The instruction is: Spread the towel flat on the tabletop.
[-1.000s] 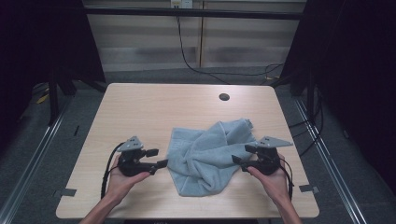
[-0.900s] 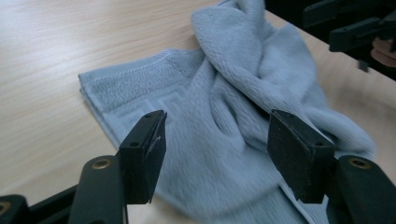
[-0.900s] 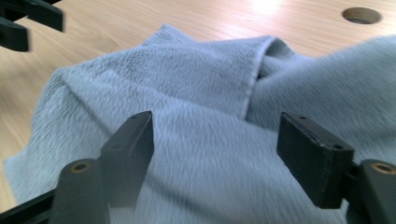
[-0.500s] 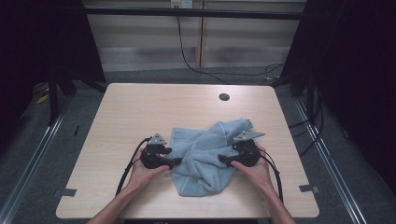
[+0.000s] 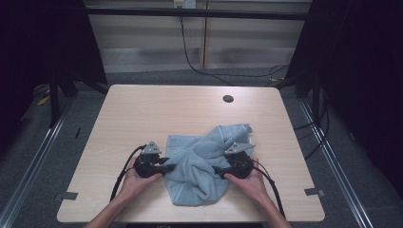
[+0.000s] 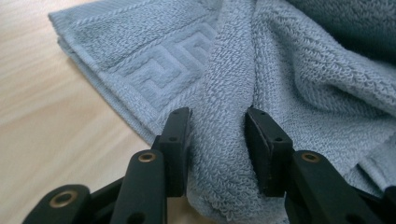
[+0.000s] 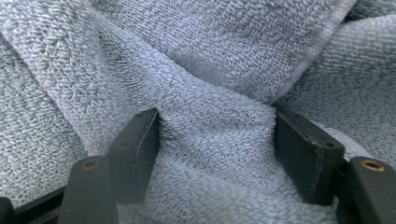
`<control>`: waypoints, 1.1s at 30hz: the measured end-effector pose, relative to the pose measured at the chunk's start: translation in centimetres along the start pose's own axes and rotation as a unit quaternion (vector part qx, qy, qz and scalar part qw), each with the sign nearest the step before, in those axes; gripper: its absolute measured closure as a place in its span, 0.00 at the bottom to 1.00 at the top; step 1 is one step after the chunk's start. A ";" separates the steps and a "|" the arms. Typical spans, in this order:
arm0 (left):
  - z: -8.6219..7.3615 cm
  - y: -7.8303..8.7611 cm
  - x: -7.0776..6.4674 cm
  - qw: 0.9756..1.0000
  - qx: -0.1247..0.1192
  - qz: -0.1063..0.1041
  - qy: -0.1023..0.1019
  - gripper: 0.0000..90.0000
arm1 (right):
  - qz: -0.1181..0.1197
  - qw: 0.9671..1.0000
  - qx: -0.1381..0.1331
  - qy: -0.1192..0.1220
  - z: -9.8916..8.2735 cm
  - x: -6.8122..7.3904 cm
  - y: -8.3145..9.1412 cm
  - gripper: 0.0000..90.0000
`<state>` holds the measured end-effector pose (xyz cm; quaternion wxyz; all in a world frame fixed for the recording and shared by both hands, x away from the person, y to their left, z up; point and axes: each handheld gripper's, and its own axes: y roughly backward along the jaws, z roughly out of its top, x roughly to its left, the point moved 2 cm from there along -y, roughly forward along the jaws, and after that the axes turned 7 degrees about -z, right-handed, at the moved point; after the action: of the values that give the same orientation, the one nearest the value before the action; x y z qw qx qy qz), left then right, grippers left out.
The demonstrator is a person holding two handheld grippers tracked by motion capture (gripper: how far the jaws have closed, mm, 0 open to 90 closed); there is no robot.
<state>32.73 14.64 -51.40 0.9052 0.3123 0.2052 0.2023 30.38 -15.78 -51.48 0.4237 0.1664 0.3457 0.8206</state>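
A crumpled light blue towel (image 5: pixel 204 166) lies on the near half of the wooden table (image 5: pixel 157 114). My left gripper (image 5: pixel 171 167) is at the towel's left edge. In the left gripper view a raised fold of the towel (image 6: pixel 289 60) fills the gap of that gripper (image 6: pixel 217 126); its jaws have just been closing and both pads touch the fold. My right gripper (image 5: pixel 216 169) is pushed into the towel's right side. A thick ridge of towel (image 7: pixel 210 56) sits between that gripper's (image 7: pixel 217 135) wide jaws, which have just been closing a little.
A dark round cable hole (image 5: pixel 228 99) sits near the table's far edge. Black cables (image 5: pixel 124 173) trail from both grippers toward the near edge. Bare tabletop lies left of and beyond the towel. Dark floor and metal rails surround the table.
Both hands have come inward and down onto the towel from its left and right. The left jaws have narrowed around a fold.
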 end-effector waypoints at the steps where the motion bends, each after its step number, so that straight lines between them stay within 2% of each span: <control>1: -0.3 0.3 0.0 1.000 -0.001 -0.001 0.002 0.67 | 0.006 1.000 -0.002 0.000 -0.1 0.9 0.1 0.35; 5: -1.2 1.5 0.0 1.000 0.003 -0.003 0.005 0.66 | 0.022 1.000 -0.006 0.003 -0.1 1.8 0.1 0.35; 6: -1.6 1.9 -0.1 1.000 0.004 -0.002 0.008 0.65 | 0.036 0.999 -0.011 0.004 -0.2 2.5 0.1 0.35; 8: -2.7 3.3 -0.3 1.000 0.007 0.000 0.015 0.64 | 0.042 0.999 -0.018 0.007 -0.2 3.4 0.1 0.35; 11: -3.4 4.1 -0.6 1.000 0.013 0.005 0.018 0.61 | 0.062 0.998 -0.014 0.013 0.1 4.8 0.0 0.35; 13: -3.9 4.9 -0.8 1.000 0.016 0.012 0.019 0.55 | 0.081 0.996 -0.012 0.014 0.3 5.5 0.0 0.35; 15: -4.0 5.3 -0.9 0.999 0.013 0.011 0.030 0.53 | 0.090 0.996 -0.007 0.019 0.4 5.8 0.2 0.36; 16: -3.8 5.6 -1.0 1.000 0.003 0.001 0.031 0.48 | 0.090 0.995 -0.008 0.039 0.8 6.0 0.7 0.42; 17: -3.5 5.6 -1.1 0.999 -0.001 -0.007 0.031 0.48 | 0.090 0.995 -0.008 0.039 0.8 6.0 0.7 0.42; 18: -3.0 5.8 -1.2 1.000 -0.008 -0.007 0.028 0.47 | 0.090 0.995 -0.013 0.039 1.1 5.8 1.1 0.44; 19: -2.6 5.9 -1.3 1.000 -0.016 -0.008 0.026 0.45 | 0.102 0.994 -0.034 0.016 1.7 4.8 2.3 0.45; 20: -2.0 6.0 -1.4 0.999 -0.028 -0.010 0.022 0.45 | 0.102 0.994 -0.034 0.016 1.7 4.8 2.3 0.45; 21: -0.7 6.2 -1.3 0.999 -0.046 -0.008 0.019 0.44 | 0.084 0.995 -0.062 0.003 2.2 3.3 3.7 0.47; 22: -0.7 6.2 -1.3 0.999 -0.046 -0.008 0.019 0.44 | 0.084 0.995 -0.062 0.003 2.2 3.3 3.7 0.47; 23: -0.1 6.2 -1.3 0.998 -0.052 -0.007 0.018 0.44 | 0.072 0.994 -0.078 -0.012 2.6 2.1 4.5 0.48; 24: 1.3 5.8 -1.0 0.998 -0.064 -0.006 0.010 0.44 | 0.063 0.994 -0.089 -0.017 2.9 1.3 4.8 0.50; 25: 1.3 5.8 -1.0 0.998 -0.064 -0.006 0.010 0.44 | 0.063 0.994 -0.089 -0.017 2.9 1.3 4.8 0.50; 26: 1.9 5.5 -0.9 0.998 -0.067 -0.011 0.011 0.44 | 0.052 0.994 -0.095 -0.023 3.2 0.7 4.9 0.51; 28: 3.9 3.6 -0.5 0.996 -0.080 -0.026 0.015 0.44 | 0.033 0.994 -0.097 -0.026 3.8 -0.5 4.1 0.51; 29: 4.5 2.7 -0.4 0.997 -0.075 -0.028 0.013 0.44 | 0.029 0.995 -0.091 -0.024 3.9 -0.7 3.5 0.50; 30: 4.5 2.7 -0.4 0.997 -0.075 -0.028 0.013 0.42 | 0.029 0.995 -0.091 -0.024 3.9 -0.7 3.5 0.50; 31: 5.0 1.7 -0.2 0.997 -0.072 -0.033 0.014 0.38 | 0.032 0.996 -0.077 -0.019 4.0 -0.9 2.1 0.45; 32: 5.1 1.1 -0.1 0.996 -0.074 -0.039 0.015 0.38 | 0.032 0.996 -0.077 -0.019 4.0 -0.9 2.1 0.45; 33: 5.3 0.0 0.1 0.997 -0.069 -0.042 0.022 0.32 | 0.034 0.997 -0.063 -0.019 3.6 -0.9 0.8 0.39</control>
<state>35.46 12.18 -47.60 0.9276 0.2359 0.2235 0.1845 32.49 -15.28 -48.35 0.4118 0.1664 0.2796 0.8512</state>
